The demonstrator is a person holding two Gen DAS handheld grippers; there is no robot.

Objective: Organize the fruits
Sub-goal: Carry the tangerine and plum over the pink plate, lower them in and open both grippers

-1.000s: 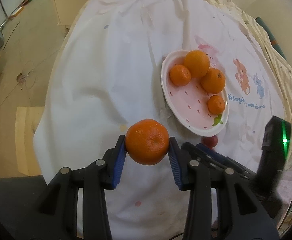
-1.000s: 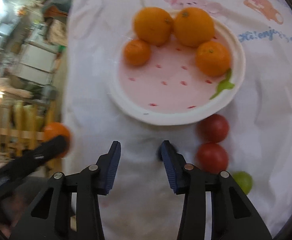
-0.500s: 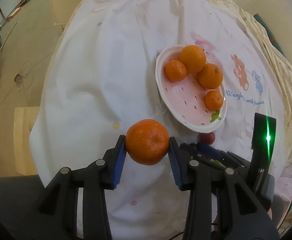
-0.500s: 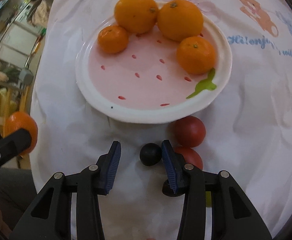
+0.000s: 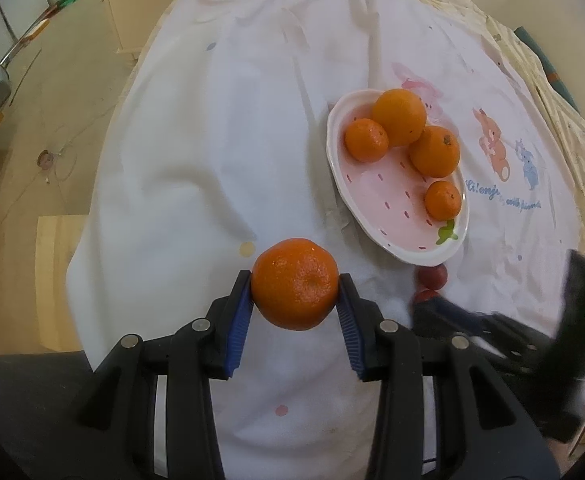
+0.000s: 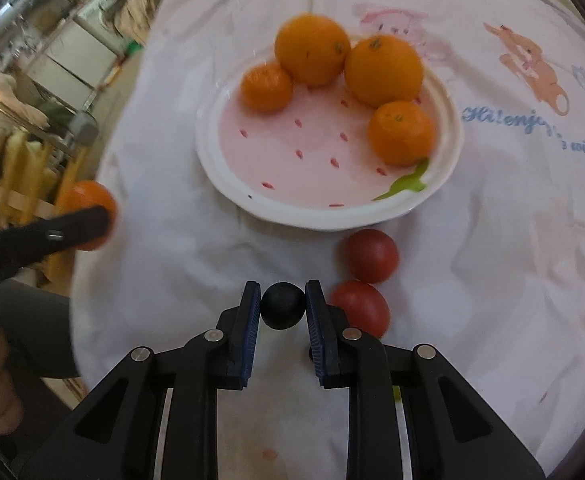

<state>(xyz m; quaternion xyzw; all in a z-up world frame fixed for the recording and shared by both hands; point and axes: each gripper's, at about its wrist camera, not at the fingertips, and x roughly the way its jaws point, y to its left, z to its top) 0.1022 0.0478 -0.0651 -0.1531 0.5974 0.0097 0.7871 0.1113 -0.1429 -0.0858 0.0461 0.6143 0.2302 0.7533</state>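
Observation:
My left gripper [image 5: 295, 286] is shut on a mandarin [image 5: 295, 283] and holds it above the white cloth, left of and nearer than the plate. The pink strawberry plate [image 5: 376, 196] holds several oranges [image 5: 399, 117]. In the right wrist view my right gripper [image 6: 283, 306] is shut on a small dark round fruit [image 6: 283, 305], just in front of the plate [image 6: 284, 152]. Two red fruits [image 6: 369, 255] lie on the cloth right of the right gripper. The left gripper with its mandarin [image 6: 86, 208] shows at the left of the right wrist view.
A white cloth with cartoon prints [image 5: 212, 140] covers the table, its edge falling off at the left. Floor and furniture [image 5: 52, 80] lie beyond. A sliver of a green fruit [image 6: 396, 393] peeks out behind the right gripper's finger.
My right gripper has shut on the small dark fruit, which sat between its open fingers half a second ago. My left gripper still holds the mandarin and has barely moved.

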